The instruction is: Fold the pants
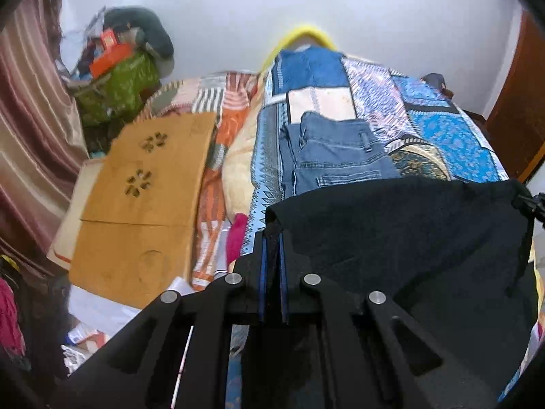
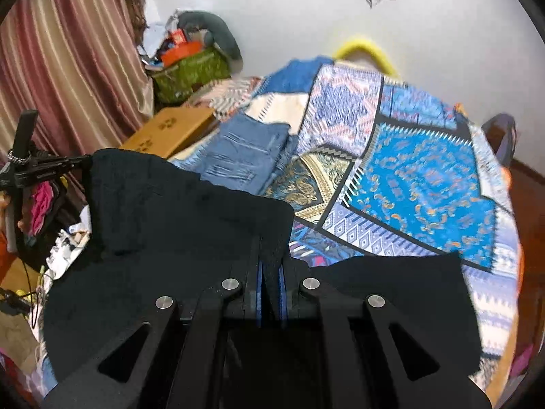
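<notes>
The left gripper is clamped narrow on a corner of the black fabric pants, which spread across the lower right of the left wrist view. The right gripper is likewise pinched on the same garment, which fills the lower half of the right wrist view over the blue patterned patchwork bedspread. A folded pair of blue denim jeans lies on the bedspread just beyond the black pants, at centre frame.

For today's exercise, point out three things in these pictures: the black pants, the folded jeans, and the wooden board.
black pants (image 1: 408, 231), left wrist view, middle of the cloth.
folded jeans (image 1: 337, 153), left wrist view, top layer near the pocket.
wooden board (image 1: 150, 184), left wrist view, flat face beside the cut-outs.
</notes>
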`<state>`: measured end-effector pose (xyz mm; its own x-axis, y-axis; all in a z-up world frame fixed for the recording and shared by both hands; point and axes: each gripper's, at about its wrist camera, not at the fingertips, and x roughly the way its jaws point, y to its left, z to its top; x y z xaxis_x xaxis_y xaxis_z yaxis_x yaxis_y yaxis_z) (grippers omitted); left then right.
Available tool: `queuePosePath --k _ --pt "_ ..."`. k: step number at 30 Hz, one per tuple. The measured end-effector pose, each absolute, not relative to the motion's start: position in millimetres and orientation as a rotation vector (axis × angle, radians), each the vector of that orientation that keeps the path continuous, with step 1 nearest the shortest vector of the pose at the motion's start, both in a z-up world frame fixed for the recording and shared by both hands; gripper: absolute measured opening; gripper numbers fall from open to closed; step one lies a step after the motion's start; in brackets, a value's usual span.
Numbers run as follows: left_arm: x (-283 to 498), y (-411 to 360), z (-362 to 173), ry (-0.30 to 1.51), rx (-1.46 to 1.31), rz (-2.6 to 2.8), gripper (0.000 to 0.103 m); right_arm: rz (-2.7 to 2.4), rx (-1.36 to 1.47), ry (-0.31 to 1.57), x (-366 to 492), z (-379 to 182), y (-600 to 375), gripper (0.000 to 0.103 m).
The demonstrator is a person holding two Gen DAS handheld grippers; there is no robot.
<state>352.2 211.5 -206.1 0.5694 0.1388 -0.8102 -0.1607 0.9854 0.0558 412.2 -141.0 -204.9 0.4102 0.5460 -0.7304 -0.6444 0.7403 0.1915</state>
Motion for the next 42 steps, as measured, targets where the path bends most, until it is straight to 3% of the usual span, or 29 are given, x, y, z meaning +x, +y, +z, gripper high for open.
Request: queuePosePath --k 13,30,37,40,42 --pt "226 206 -188 0.901 -0.003 0.209 0.002 0.794 -0.113 0.79 289 -179 -160 0.006" --pt "119 211 -282 1.015 -0.108 0.288 0.0 0.769 -0.096 0.899 187 -251 -162 0.007" --pt "111 216 -283 1.027 -0.12 0.295 0.0 0.744 -0.102 0.929 181 -251 -170 0.017" --pt "118 212 -268 1.009 -0.102 0.281 0.002 0.731 -0.098 0.931 178 -242 -179 0.027" --pt "129 205 -256 0.994 -0.102 0.248 0.006 0.707 -0.097 0.912 176 -233 -187 0.039"
